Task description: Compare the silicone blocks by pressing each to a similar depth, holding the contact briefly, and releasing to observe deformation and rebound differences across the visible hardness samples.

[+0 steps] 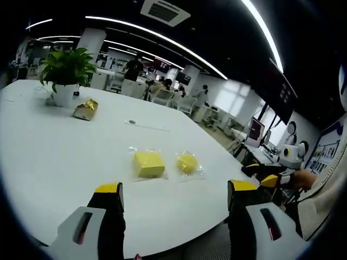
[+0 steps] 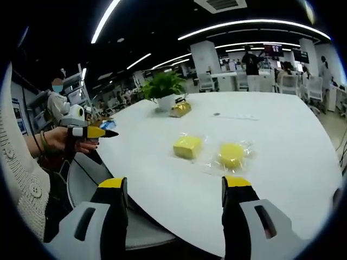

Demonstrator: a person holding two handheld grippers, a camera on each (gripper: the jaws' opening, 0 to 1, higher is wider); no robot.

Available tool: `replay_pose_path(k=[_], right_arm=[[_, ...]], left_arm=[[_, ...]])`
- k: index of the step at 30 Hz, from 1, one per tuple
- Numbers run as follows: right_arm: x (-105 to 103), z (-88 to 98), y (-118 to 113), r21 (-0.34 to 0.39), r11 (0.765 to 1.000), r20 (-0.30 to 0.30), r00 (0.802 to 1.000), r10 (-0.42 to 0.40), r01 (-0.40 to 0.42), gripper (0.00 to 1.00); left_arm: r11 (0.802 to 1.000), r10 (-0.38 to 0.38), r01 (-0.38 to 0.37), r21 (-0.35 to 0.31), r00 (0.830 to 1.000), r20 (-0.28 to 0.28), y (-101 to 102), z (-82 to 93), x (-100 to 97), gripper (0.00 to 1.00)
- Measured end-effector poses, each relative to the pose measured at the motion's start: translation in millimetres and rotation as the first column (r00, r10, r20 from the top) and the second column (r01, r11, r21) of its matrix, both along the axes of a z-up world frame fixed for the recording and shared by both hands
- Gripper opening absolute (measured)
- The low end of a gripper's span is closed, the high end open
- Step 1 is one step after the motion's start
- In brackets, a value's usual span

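Left gripper [image 1: 174,196]: jaws spread wide with nothing between them, held above the near edge of the white table [image 1: 49,157]; seen from the right gripper view it sits off the table's left side in a person's hand [image 2: 81,142], and how far it is open cannot be told there
Right gripper [image 2: 175,190]: jaws wide apart, holding nothing, near the table's edge
Square yellow block [image 1: 149,163]: flat on the table in a clear bag, ahead of both grippers, touched by neither
Round yellow block [image 1: 187,162]: in its own clear bag, just beside the square one
Potted plant [image 1: 66,73]: at the far end of the table
Gold packet [image 1: 85,109]: near the plant
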State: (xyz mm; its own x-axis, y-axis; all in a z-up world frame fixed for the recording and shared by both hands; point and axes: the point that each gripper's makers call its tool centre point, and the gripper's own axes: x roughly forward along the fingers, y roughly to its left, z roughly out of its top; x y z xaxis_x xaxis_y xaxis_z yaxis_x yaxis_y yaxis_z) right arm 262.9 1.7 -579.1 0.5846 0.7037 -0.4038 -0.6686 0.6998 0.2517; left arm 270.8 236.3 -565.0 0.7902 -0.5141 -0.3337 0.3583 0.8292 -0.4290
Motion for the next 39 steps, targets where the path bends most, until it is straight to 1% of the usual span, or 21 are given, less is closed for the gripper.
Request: replay_pose_path(k=[6, 12, 17, 27, 30, 34, 39], right_arm=[[5.6, 1.3, 1.6, -0.001, 1.000, 0.003, 1.000, 0.011, -0.011, 0.66], [8.0, -2.4, 2.9, -0.006, 1.000, -0.006, 1.000, 0.020, -0.020, 0.66], [9.0, -5.3, 0.7, 0.004, 1.000, -0.015, 1.000, 0.008, -0.007, 0.66], [9.3, -14.8, -5.4, -0.003, 1.000, -0.042, 0.999, -0.005, 0.005, 0.66], [10.7, -14.8, -7.3, -0.003, 1.000, -0.046, 0.999, -0.010, 0.010, 0.66], [12.5, -14.8, -8.5, -0.011, 1.000, -0.049, 0.999, -0.010, 0.009, 0.66], [15.6, -15.8, -10.0, -0.028, 1.000, -0.058, 0.998, -0.009, 0.007, 0.65]], left_arm=[[1.000, -0.003, 0.003, 0.002, 1.000, -0.003, 1.1, -0.2, 2.7, 0.78], [1.000, -0.005, 0.005, 0.001, 1.000, -0.014, 0.6, -3.8, 4.0, 0.78], [1.000, -0.013, 0.014, 0.009, 0.999, -0.040, -0.8, -12.0, 4.1, 0.78], [0.999, -0.034, 0.034, 0.014, 0.997, -0.063, -5.1, -17.4, 6.5, 0.77], [0.999, -0.043, 0.044, 0.014, 0.996, -0.074, -6.6, -21.2, 8.9, 0.77], [0.997, -0.072, 0.072, -0.007, 0.992, -0.100, -9.9, -26.5, 14.7, 0.76], [0.995, -0.103, 0.102, -0.018, 0.989, -0.107, -12.7, -29.0, 25.5, 0.76]])
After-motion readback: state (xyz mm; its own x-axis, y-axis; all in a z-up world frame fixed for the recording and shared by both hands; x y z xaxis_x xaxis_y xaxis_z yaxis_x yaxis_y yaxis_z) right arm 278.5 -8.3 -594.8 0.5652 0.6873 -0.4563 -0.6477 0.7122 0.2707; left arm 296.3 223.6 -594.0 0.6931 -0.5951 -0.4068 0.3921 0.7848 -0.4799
